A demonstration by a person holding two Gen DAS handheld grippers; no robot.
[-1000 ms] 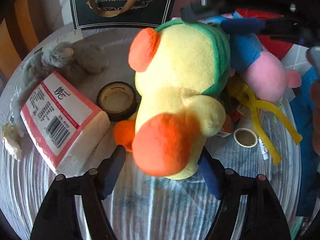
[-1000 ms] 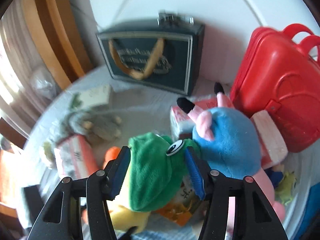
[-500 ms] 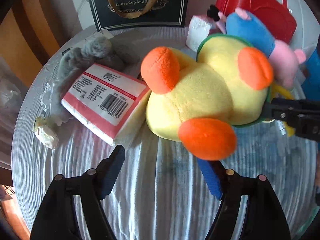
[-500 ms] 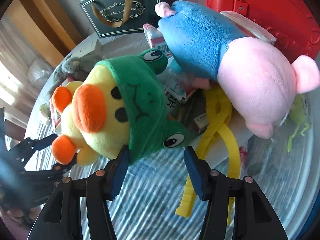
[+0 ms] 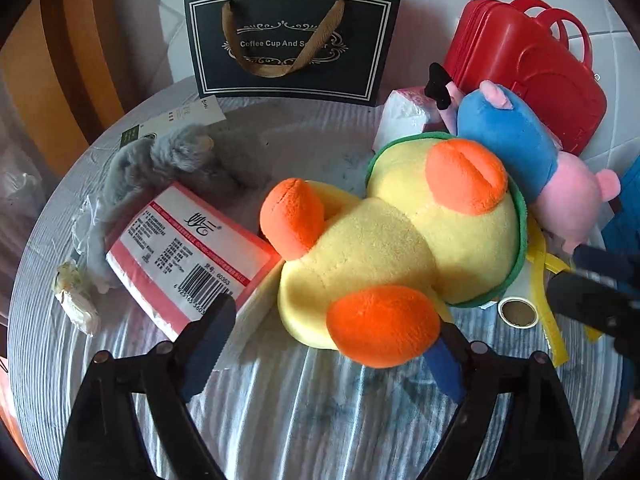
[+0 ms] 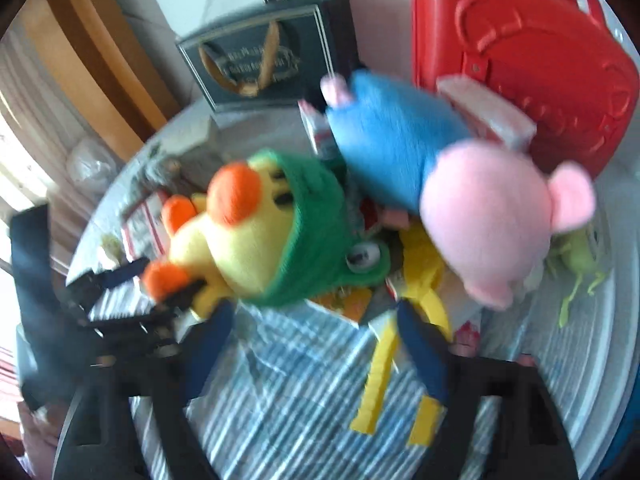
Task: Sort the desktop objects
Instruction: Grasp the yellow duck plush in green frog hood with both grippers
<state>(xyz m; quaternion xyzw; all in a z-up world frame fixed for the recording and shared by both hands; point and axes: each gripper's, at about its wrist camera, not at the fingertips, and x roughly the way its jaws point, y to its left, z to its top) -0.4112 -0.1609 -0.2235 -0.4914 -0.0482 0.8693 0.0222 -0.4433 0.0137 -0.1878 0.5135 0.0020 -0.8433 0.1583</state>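
A yellow duck plush (image 5: 380, 240) with orange feet and a green frog hood (image 6: 316, 216) lies on its back on the round table (image 5: 280, 420). My left gripper (image 5: 332, 316) is opening. One orange foot (image 5: 384, 324) sits between its fingers and hides the right fingertip, while the left finger (image 5: 208, 336) stands well off it. My right gripper (image 6: 314, 308) is opening too, just short of the hood, with only the cloth and a yellow strap (image 6: 380, 364) between its fingers. Each gripper shows in the other's view: right gripper (image 5: 592, 292), left gripper (image 6: 132, 288).
A blue and pink pig plush (image 5: 520, 148) leans on a red case (image 5: 528, 72) at the back right. A dark gift bag (image 5: 292, 40) stands behind. A pink tissue pack (image 5: 180, 256), a grey plush (image 5: 176, 156) and a tape roll (image 5: 518, 312) lie around the duck.
The duck, held up between both grippers, tipped over and now lies on the table. Both pairs of jaws have spread wider, and the right one has let go of the hood.
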